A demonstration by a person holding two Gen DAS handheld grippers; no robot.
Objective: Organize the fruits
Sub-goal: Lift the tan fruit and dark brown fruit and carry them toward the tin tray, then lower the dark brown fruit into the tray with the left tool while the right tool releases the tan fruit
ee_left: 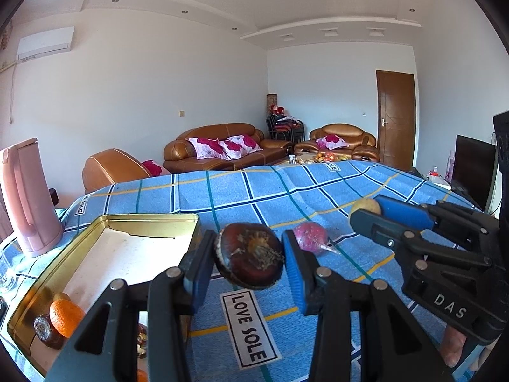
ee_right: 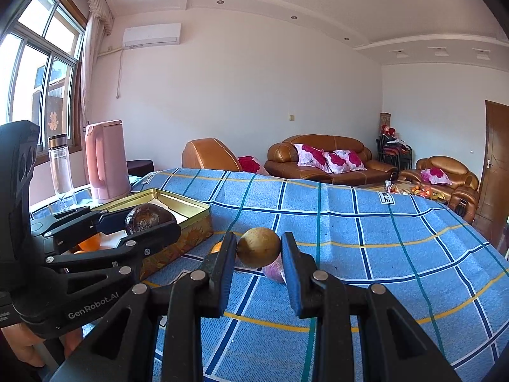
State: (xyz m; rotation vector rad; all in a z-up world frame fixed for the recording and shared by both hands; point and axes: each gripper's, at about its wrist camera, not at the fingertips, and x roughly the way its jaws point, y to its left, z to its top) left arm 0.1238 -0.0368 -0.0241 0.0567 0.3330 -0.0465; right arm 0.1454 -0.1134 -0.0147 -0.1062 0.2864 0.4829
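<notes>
Your left gripper (ee_left: 249, 256) holds a dark brown, round fruit (ee_left: 249, 256) pinched between its blue pads, lifted above the tablecloth (ee_left: 222, 197) just beside the right edge of the gold tin (ee_left: 152, 219). Seen from the right wrist, that same dark fruit (ee_right: 149, 218) hangs over the tin's (ee_right: 191, 205) near rim, with the left gripper (ee_right: 140, 226) closed around it.

Your right gripper (ee_right: 258, 250) grips a yellowish-tan round fruit (ee_right: 258, 246) between its fingers, raised off the cloth. From the left wrist you see the right gripper (ee_left: 366, 211) to the right, with that pale fruit (ee_left: 366, 206) at its tip.

On the cloth between the two grippers lies a pink-red fruit (ee_left: 310, 237) in a clear wrapper; from the right wrist it shows partly hidden below the held fruit (ee_right: 275, 270). Another orange fruit (ee_right: 217, 247) peeks out just left of your right gripper's left finger.

Inside the tin, at its near left corner, sit an orange (ee_left: 65, 316) and a dark wrapped piece (ee_left: 44, 329) touching it.

A pink kettle (ee_left: 27, 197) stands beyond the tin's left end, and a clear bottle (ee_right: 60, 168) stands just left of the kettle (ee_right: 106, 159). The blue checked tablecloth (ee_right: 350, 222) bears a "LOVE SOLE" label (ee_left: 249, 328).
</notes>
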